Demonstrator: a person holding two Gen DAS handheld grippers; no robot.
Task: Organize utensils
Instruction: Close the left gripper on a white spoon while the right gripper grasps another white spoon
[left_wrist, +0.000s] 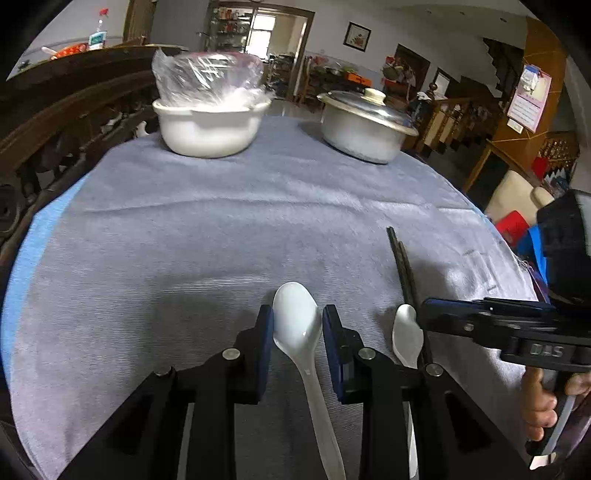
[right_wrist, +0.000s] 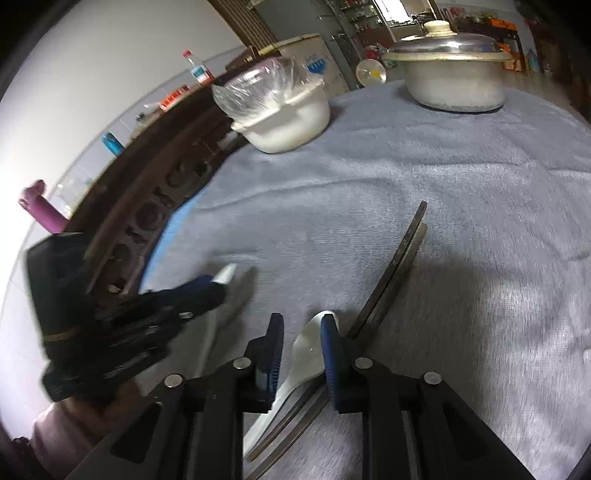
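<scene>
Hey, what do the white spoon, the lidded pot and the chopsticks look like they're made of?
White spoon: likely glazed ceramic, maybe melamine; glossy with a sharp highlight. Lidded pot: metal, probably aluminium; dull grey body, shinier lid. Chopsticks: dark and matte, wood or plastic, can't tell.

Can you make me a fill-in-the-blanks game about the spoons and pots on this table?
1. The left gripper has its jaws around a white ____.
2. The metal pot wears a ____ on top.
3. The white bowl is covered with clear ____.
4. The dark chopsticks lie on a grey ____.

Missing words: spoon; lid; plastic; cloth
</scene>
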